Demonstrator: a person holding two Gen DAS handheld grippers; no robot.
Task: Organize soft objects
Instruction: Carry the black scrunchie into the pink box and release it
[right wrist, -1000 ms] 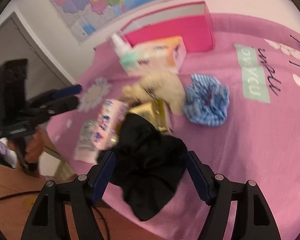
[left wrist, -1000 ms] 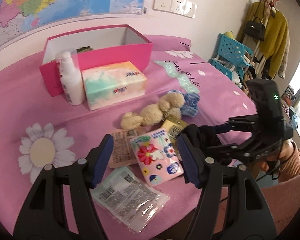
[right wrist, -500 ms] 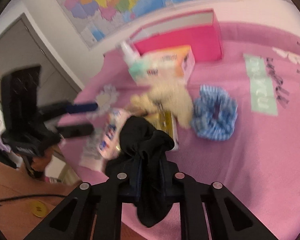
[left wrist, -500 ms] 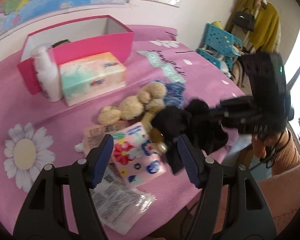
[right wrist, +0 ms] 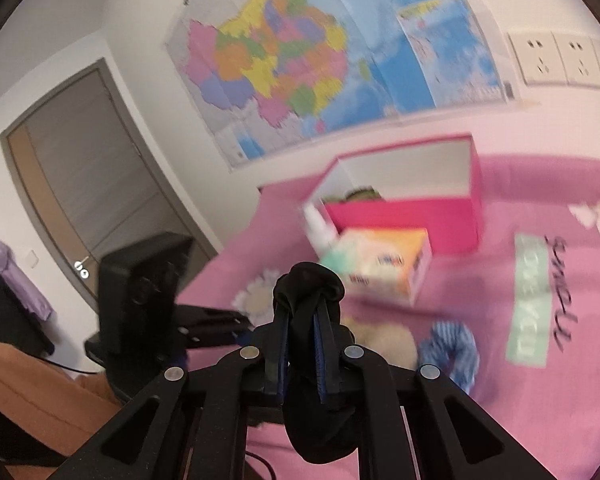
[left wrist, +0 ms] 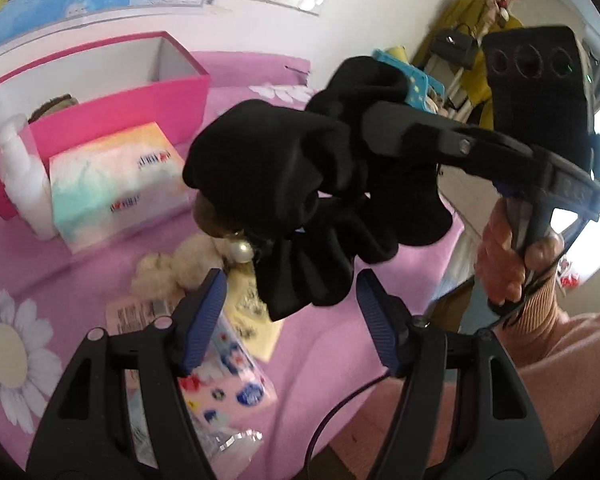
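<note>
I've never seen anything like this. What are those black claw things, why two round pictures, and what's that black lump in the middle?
No robot here: a person holds a hand-operated gripper in each hand, each carrying a wide-angle camera looking along its fingers. One picture is from the left gripper, whose jaws stand open and empty. The other is from the right gripper, clamped on a black scrunchie lifted above the pink tablecloth. On the cloth lie a pink box, a tissue box, a blue striped scrunchie and a cream fluffy item.

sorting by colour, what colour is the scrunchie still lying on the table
Blue and white stripes, clearest in the right wrist view.
</note>
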